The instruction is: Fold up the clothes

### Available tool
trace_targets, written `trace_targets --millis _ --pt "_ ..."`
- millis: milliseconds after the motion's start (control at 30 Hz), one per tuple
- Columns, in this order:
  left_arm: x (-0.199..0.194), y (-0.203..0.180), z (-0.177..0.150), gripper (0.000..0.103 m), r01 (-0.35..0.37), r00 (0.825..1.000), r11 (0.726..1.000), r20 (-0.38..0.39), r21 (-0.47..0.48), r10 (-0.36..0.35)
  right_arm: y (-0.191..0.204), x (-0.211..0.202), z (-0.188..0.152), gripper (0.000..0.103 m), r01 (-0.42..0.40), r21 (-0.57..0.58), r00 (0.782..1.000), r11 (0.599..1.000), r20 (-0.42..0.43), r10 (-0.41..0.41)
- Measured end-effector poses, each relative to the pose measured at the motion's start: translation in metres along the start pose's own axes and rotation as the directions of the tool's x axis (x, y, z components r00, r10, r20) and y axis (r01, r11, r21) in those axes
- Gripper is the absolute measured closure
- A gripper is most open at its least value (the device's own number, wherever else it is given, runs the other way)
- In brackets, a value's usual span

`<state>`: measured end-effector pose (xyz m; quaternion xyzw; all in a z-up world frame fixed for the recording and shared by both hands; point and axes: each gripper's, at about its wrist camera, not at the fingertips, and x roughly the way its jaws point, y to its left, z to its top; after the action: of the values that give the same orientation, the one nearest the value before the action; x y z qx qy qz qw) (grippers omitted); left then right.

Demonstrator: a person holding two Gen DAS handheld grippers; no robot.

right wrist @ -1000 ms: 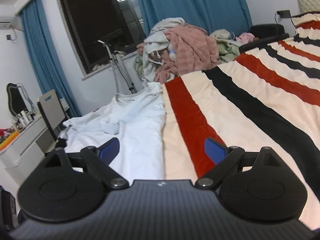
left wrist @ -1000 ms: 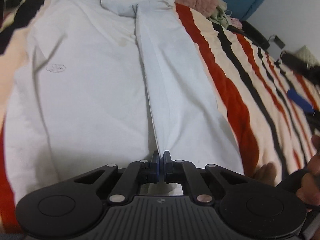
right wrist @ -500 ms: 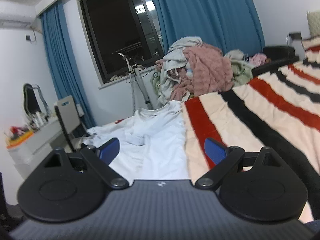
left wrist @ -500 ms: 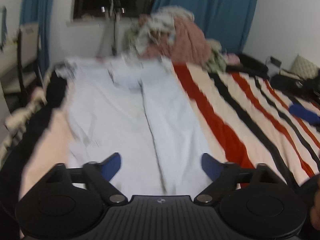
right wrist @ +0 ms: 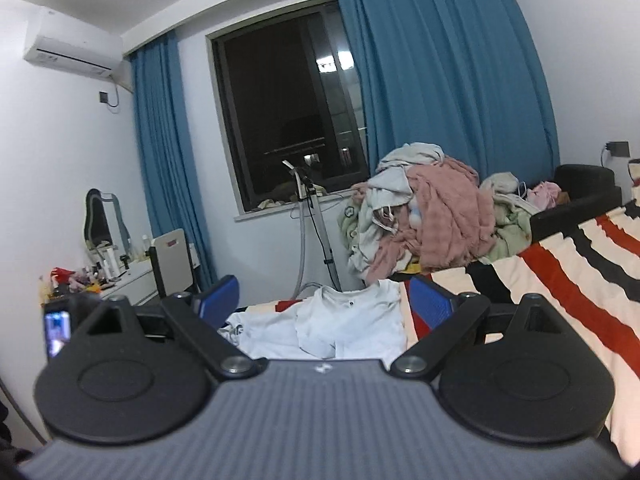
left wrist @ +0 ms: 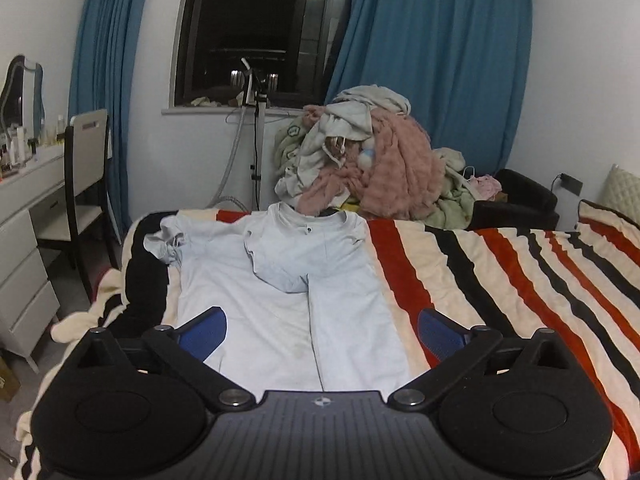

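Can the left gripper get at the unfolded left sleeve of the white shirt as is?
Probably yes: left gripper is opening, nothing between its jaws, and the sleeve lies uncovered on the striped blanket.

A home bedroom is shown: a bed (left wrist: 500,280) covered by a striped blanket, blue curtains (left wrist: 432,60) drawn beside a dark window (left wrist: 256,28), a dressing table with mirror (left wrist: 20,88), and an air conditioner (right wrist: 72,46) mounted high.
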<state>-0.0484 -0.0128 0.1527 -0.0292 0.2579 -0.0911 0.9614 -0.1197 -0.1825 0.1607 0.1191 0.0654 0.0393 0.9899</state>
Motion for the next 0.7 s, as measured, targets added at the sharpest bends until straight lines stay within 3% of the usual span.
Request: trace_targets --millis 333,500,700 --pt "0.089 0.051 -0.049 0.001 -0.023 0.999 0.999 -0.039 -0.022 0.022 -0.005 0.073 -0.047 0.01 0.046 0.011 0.999 0.999 -0.024 -0.046" --pt "0.091 0.072 -0.064 0.001 -0.047 0.999 0.999 -0.007 -0.012 0.047 -0.01 0.124 -0.076 0.01 0.094 -0.025 0.993 0.995 -0.071 -0.096" --pt "0.081 0.086 -0.061 0.0 -0.043 0.998 0.999 0.04 -0.007 0.044 -0.013 0.181 -0.101 0.01 0.075 -0.079 0.984 0.994 -0.157 -0.086"
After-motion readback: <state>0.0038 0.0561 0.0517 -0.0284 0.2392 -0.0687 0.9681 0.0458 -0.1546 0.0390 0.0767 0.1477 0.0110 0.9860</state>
